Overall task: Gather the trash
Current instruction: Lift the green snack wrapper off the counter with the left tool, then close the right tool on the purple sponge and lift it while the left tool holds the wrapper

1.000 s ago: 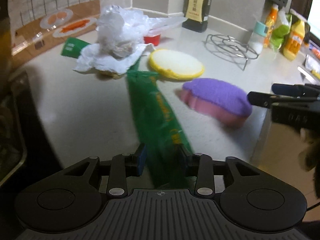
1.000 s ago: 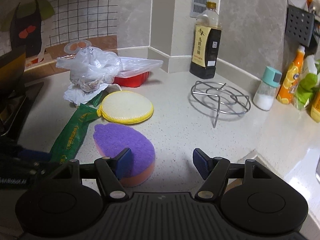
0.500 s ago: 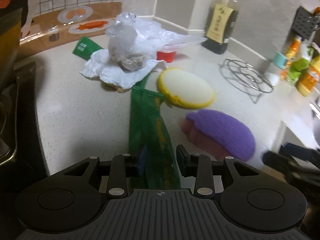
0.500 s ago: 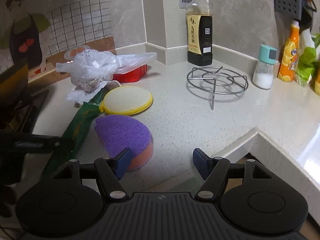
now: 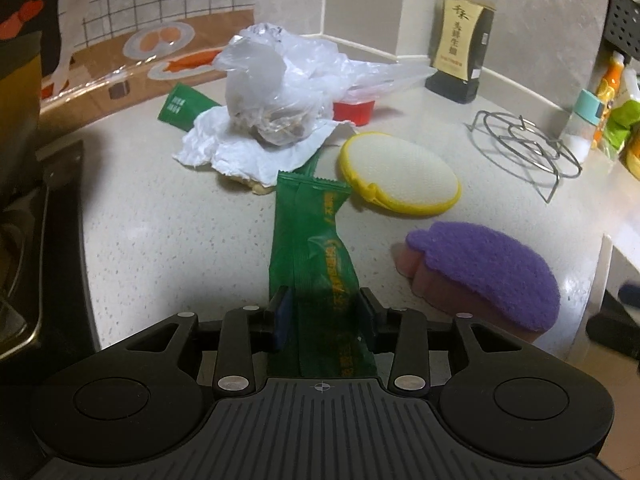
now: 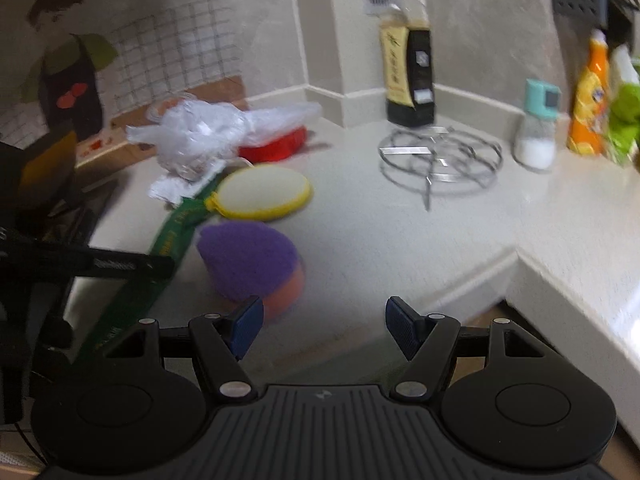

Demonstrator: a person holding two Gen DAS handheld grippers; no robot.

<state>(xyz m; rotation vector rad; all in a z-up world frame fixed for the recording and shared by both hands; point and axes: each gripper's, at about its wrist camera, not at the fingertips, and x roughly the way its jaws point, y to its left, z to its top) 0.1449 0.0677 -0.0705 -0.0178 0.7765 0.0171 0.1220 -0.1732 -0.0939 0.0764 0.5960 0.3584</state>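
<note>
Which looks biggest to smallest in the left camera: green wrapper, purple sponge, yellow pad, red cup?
1. Green wrapper, though it is nearest.
2. Purple sponge and yellow pad, alike.
3. Red cup, partly hidden.

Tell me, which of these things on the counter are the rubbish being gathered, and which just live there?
Rubbish: green wrapper, between the opening left gripper; plastic bag; tissue.

Just there: yellow pad, purple sponge, wire trivet, sauce bottle, shaker.

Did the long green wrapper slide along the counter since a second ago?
Yes. The green wrapper has pulled back from the yellow sponge, toward the counter edge, between the left gripper's opening jaws.
</note>
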